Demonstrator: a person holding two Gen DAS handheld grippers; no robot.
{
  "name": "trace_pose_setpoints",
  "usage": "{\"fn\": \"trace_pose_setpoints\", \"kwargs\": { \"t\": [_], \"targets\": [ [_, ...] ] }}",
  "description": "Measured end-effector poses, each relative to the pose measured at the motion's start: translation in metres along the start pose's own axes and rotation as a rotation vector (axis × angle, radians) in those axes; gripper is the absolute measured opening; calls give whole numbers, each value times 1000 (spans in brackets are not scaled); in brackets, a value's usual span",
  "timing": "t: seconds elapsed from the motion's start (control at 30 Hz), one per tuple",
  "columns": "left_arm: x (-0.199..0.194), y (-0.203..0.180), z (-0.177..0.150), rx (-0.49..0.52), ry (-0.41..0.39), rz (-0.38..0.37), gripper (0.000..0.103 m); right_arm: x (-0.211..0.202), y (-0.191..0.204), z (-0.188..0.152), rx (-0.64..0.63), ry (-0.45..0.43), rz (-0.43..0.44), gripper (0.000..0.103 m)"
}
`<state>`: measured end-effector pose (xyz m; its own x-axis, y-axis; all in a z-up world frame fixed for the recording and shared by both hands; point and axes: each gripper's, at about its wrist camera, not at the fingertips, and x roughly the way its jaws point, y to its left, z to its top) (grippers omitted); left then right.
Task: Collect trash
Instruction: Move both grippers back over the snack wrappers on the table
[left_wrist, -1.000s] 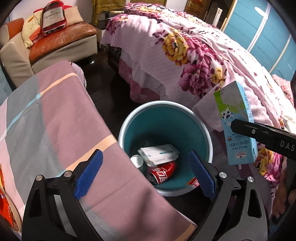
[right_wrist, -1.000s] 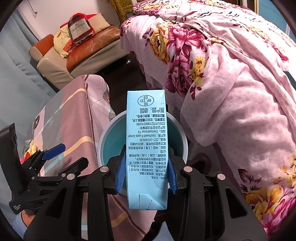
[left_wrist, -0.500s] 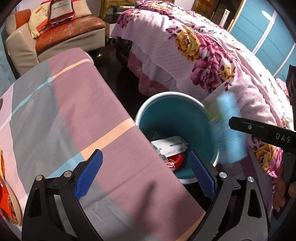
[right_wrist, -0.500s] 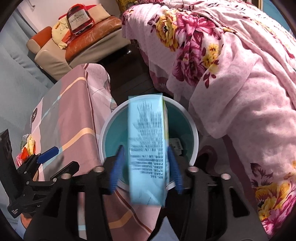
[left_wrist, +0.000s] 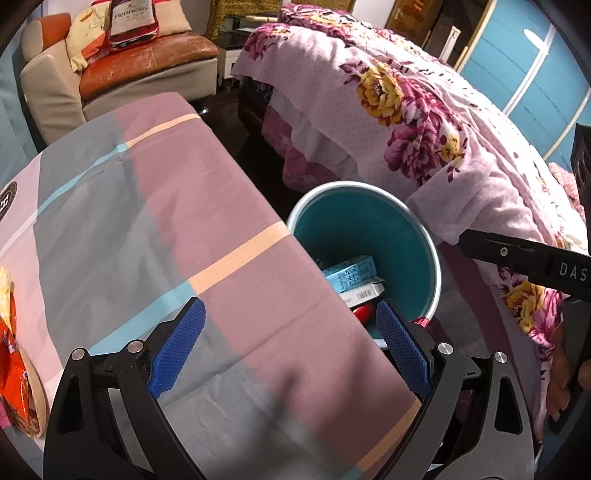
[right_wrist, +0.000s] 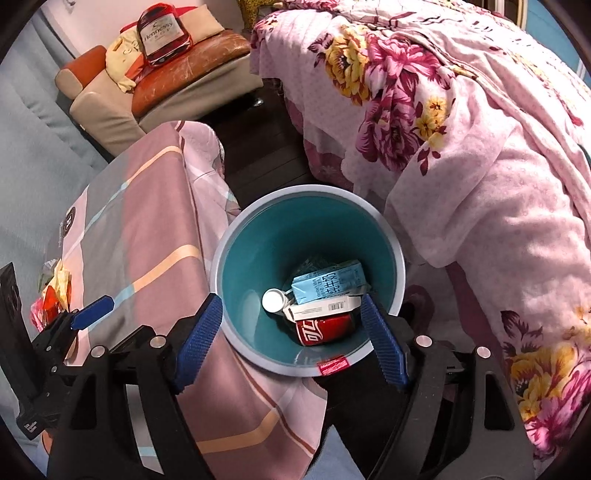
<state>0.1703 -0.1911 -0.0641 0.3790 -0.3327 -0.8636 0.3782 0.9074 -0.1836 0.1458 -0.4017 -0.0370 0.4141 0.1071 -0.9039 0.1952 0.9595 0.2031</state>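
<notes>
Now your right tongs (right_wrist: 291, 343) hung released over the bin (right_wrist: 236, 240), their jaws having just been opening with nothing between them; the milk carton (right_wrist: 327, 282) lay inside on one white box (right_wrist: 321, 308), one red can (right_wrist: 325, 328) and one white-capped bottle (right_wrist: 273, 301). Your left tongs (left_wrist: 288, 347) stood spread and empty above the tabletop (left_wrist: 147, 206). You did well to let go squarely above the rim. For the next piece, I judged the snack wrappers (right_wrist: 55, 291) at the tabletop's edge the likely pick.
</notes>
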Motion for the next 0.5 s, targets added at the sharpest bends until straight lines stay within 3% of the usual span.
{"fn": "trace_pose_setpoints", "kwargs": {
  "t": [0.5],
  "targets": [
    [-62,44,-32,-69,-92,7,94,-25,72,-19,-117,-15,13,74]
  ]
}}
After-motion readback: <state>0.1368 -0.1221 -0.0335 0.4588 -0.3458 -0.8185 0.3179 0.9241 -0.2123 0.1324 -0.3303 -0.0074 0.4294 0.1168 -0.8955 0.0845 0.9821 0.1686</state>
